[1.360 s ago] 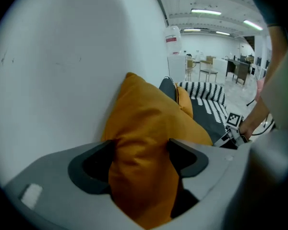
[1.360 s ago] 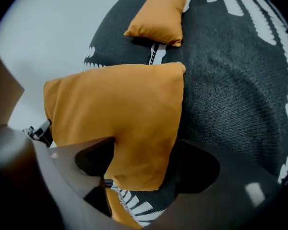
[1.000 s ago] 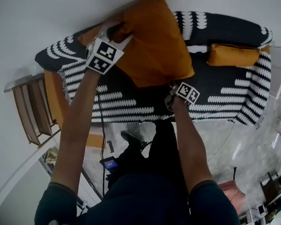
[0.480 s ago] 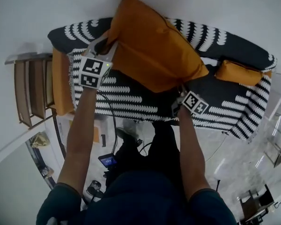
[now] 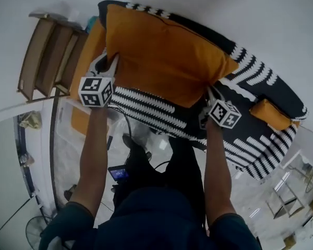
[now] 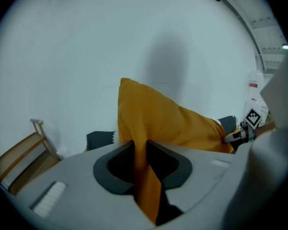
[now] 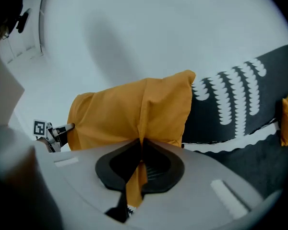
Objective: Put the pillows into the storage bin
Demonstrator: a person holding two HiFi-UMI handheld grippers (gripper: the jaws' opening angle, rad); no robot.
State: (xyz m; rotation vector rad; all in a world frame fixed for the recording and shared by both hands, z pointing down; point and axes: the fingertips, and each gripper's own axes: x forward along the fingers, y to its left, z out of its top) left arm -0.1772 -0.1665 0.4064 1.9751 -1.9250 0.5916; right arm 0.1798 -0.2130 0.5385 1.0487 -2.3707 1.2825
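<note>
- Two grippers, one in each hand, hold the large pillow [image 5: 161, 61] up by opposite edges, in front of the sofa [image 5: 261, 82] and against the white wall [image 5: 261, 14].
- This pillow is a plump, roughly square cushion in smooth, plain orange cloth. Its corners are pointed, and it sags a little between the two grips.
- Black fabric covers the sofa, printed with rows of white scalloped stripes. To its left stands a wooden rack [image 5: 47, 51] of pale slats.
- On the pillow's left edge, the left gripper [image 5: 108, 62] pinches a fold of the orange cloth. Its jaws have just been closing, and they stand a narrow gap apart with the fabric squeezed between them.
- At the near right corner, the right gripper [image 5: 208, 94] has its jaws pressed almost together on a thin flap of the same cloth. A strip of it hangs down through them.
- The small pillow [image 5: 270, 114], also orange, lies on the sofa seat at the right, well apart from both grippers.
- Count: two grippers, two orange pillows, one sofa and one wooden rack.
</note>
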